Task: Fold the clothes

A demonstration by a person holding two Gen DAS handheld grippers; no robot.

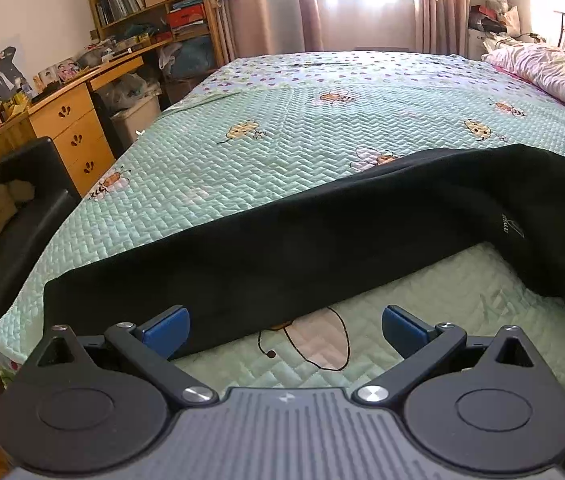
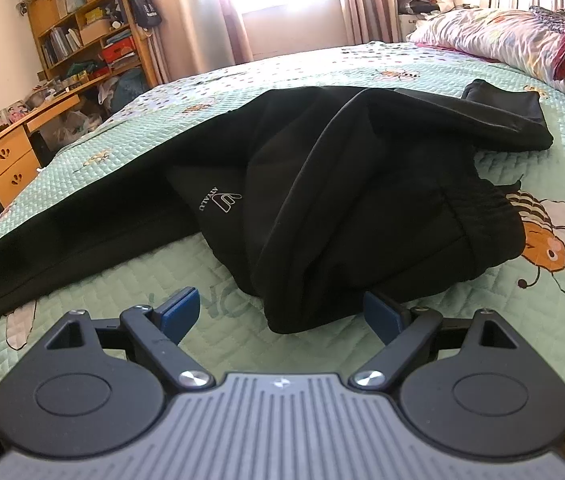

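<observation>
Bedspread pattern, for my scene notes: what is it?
Mint-green quilted bedspread printed with cartoon bees, clearest in the left wrist view.

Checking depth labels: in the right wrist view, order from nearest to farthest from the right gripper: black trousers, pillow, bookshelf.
From the right gripper:
1. Black trousers, bunched just ahead, beside the right finger.
2. Pillow, far right, at the headboard.
3. Bookshelf, far left, against the wall beyond the bed.

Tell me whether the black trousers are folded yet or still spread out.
Not folded. The black trousers lie bunched at the waist, one leg stretched flat across the bed. Both grippers, left and right, are open and empty.
</observation>
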